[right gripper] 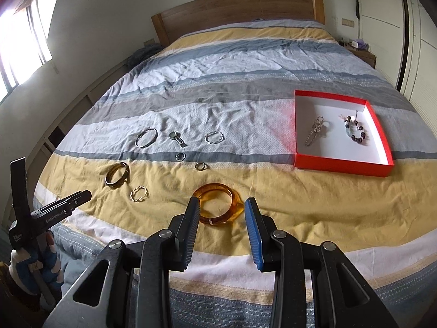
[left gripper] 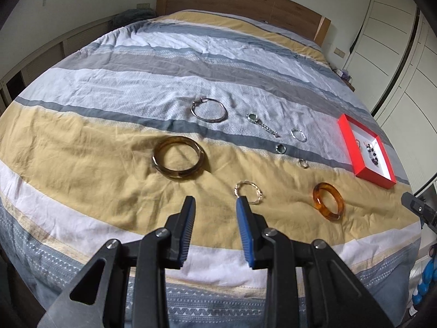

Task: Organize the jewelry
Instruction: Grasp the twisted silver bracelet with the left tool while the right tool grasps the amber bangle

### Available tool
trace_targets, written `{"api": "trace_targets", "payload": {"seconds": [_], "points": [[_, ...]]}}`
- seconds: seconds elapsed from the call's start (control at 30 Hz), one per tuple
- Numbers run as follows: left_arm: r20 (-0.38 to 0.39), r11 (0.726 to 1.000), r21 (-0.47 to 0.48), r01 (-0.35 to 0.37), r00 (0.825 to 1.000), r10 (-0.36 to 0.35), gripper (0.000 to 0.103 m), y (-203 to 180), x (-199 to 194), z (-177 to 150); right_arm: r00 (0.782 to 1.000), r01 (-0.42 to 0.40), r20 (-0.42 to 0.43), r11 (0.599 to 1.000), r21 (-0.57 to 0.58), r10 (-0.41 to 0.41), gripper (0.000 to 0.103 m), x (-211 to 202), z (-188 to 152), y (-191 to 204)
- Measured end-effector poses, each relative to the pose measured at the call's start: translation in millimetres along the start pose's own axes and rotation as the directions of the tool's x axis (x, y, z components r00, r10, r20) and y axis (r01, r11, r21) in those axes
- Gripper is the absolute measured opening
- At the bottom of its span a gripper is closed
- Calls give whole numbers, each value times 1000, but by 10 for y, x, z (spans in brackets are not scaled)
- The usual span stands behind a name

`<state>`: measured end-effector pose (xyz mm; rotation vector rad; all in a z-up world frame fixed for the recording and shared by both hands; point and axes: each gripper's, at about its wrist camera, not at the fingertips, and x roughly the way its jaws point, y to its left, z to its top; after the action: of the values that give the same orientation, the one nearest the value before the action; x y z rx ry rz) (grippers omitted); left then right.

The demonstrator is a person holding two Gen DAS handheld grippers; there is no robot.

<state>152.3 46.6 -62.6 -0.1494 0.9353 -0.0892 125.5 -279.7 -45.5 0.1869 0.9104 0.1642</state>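
Note:
Jewelry lies loose on a striped bedspread. My left gripper (left gripper: 215, 201) is open and empty above the bed, just left of a twisted gold ring bracelet (left gripper: 248, 192). A dark brown bangle (left gripper: 179, 161) lies ahead to its left. My right gripper (right gripper: 221, 203) is open and empty, its fingers on either side of an amber bangle (right gripper: 218, 207) lying flat. A red box (right gripper: 341, 162) with a white inside holds a silver chain (right gripper: 315, 131) and a beaded bracelet (right gripper: 356, 131); the box also shows in the left wrist view (left gripper: 347, 136).
Farther back lie a silver hoop bangle (left gripper: 209, 109), a watch (left gripper: 260, 124), a silver bracelet (left gripper: 298, 135) and two small rings (left gripper: 280, 149) (left gripper: 303, 163). The wooden headboard (left gripper: 240, 0) is at the far end, wardrobes (left gripper: 396, 41) to the right.

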Motion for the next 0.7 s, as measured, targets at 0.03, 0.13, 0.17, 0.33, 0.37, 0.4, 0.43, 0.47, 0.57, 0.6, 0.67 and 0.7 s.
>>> {"api": "trace_targets", "payload": {"seconds": [0.03,0.13,0.17,0.33,0.37,0.4,0.43,0.47,0.57,0.6,0.67,0.7], "points": [[-11,1000,2,2,1000,-2,29,-28,76,7,1000,0,-12,1000,3,1,34,73,-1,-19],[-38,1000,6,6,999,-6,29,-101,287,31,999,-7,-45,1000,13,7,34,294,-5,-78],[-46,1000,6,8,999,-8,29,-116,350,39,998,-10,-55,1000,18,11,34,369,-5,-98],[-85,1000,4,12,996,-12,29,-161,653,72,994,-30,-108,999,30,33,34,724,-14,-155],[-91,1000,7,13,996,-12,29,-166,702,81,992,-33,-118,999,33,36,34,785,-23,-162],[-98,1000,9,12,995,-11,29,-175,752,83,991,-37,-128,999,36,41,34,849,-31,-170],[-105,1000,9,10,994,-9,29,-179,803,87,989,-40,-138,998,40,45,34,907,-39,-173],[-111,1000,8,9,994,-9,29,-177,850,90,988,-42,-146,998,42,48,34,963,-39,-178],[-128,1000,3,8,992,-7,29,-159,976,98,984,-53,-170,997,51,61,34,1120,-55,-183],[-132,1000,1,8,991,-8,29,-155,1008,97,982,-56,-178,997,52,65,34,1169,-60,-181],[-143,1000,-2,11,990,-11,29,-144,1067,89,978,-62,-194,997,52,71,34,1260,-73,-173],[-148,1000,-2,12,989,-12,29,-140,1092,78,977,-64,-201,997,53,73,34,1303,-82,-169]]}}
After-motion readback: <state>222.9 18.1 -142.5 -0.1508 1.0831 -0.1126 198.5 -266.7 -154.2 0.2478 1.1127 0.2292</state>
